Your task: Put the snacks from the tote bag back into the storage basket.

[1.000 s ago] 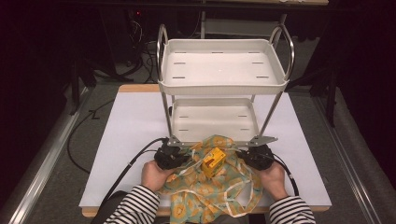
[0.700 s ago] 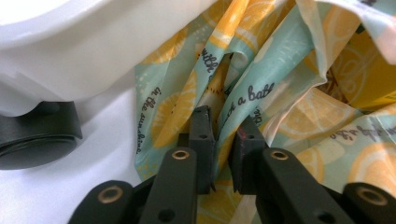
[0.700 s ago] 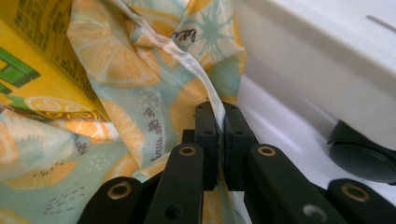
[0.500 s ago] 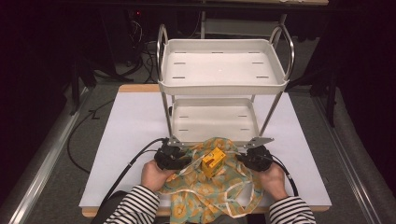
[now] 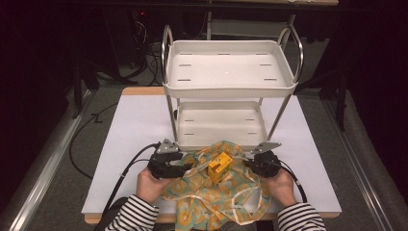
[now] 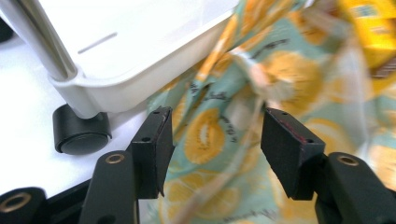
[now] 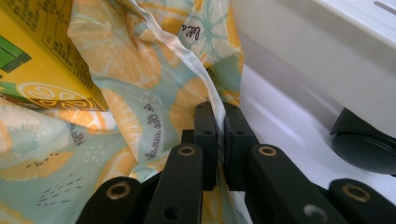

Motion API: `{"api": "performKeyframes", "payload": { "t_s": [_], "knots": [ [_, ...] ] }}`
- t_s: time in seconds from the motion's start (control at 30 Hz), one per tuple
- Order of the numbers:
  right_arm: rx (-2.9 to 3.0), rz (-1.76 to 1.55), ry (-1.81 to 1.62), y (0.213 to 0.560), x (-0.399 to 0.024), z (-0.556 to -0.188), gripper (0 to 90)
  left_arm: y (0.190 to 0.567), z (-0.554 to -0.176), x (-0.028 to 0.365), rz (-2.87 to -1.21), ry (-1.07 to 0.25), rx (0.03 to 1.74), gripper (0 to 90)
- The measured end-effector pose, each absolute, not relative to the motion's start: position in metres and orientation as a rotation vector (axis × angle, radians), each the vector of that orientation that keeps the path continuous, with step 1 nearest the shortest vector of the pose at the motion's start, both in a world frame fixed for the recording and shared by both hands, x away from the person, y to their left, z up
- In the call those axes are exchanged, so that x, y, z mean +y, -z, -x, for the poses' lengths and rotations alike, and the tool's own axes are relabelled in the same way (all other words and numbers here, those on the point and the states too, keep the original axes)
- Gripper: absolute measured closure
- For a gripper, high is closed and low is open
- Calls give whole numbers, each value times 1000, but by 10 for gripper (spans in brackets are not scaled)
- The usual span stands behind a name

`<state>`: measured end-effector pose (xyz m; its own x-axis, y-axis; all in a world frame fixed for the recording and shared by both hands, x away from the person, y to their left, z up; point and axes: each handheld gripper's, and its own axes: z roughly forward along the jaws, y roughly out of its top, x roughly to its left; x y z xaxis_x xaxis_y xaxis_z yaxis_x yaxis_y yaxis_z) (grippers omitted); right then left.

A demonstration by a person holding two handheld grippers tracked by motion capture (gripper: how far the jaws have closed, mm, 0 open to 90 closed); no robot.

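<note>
Right gripper (image 7: 220, 140) pinches the cloth (image 7: 140, 116); left gripper (image 6: 215, 149), just spreading, shows it blurred.

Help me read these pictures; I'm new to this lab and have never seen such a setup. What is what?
A person sits at a white table, holding a hand-held tool in each hand. One picture looks down from above; the others come from cameras on each tool. On the table stand a small white two-shelf cart and a lemon-print cloth with a yellow carton on it. The right tool pinches the cloth's edge. The left tool has just been opening, with cloth lying between its parted jaws.
</note>
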<state>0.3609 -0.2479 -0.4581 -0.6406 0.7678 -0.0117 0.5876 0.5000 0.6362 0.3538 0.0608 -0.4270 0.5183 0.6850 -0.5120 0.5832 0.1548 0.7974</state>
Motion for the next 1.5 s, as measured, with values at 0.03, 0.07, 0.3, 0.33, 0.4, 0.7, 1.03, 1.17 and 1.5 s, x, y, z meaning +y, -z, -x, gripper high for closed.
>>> {"api": "performKeyframes", "payload": {
  "t_s": [0.03, 0.07, 0.3, 0.33, 0.4, 0.7, 1.03, 1.17, 1.5],
  "knots": [
    [2455, -1142, -873, 458, -248, -361, 871, 424, -350, 62, -1509, -97, 1131, 439],
    [2456, -1143, -872, 458, -248, -361, 871, 420, -348, 64, -1512, -77, 1126, 435],
    [2459, -1139, -863, 460, -247, -362, 870, 398, -327, 67, -1528, -82, 1060, 396],
    [2458, -1139, -863, 460, -247, -362, 870, 399, -323, 65, -1542, -85, 1052, 395],
    [2458, -1143, -865, 460, -247, -362, 870, 403, -319, 63, -1576, -108, 1045, 393],
    [2457, -1149, -862, 460, -248, -362, 870, 427, -328, 59, -1662, -120, 1082, 716],
    [2448, -1165, -887, 457, -253, -360, 871, 434, -348, 79, -1628, -123, 1146, 889],
    [2455, -1156, -892, 456, -256, -357, 870, 441, -356, 84, -1633, -127, 1180, 889],
    [2512, -1120, -805, 459, -254, -353, 876, 465, -367, 82, -1696, -97, 1262, 889]
  ]
}}
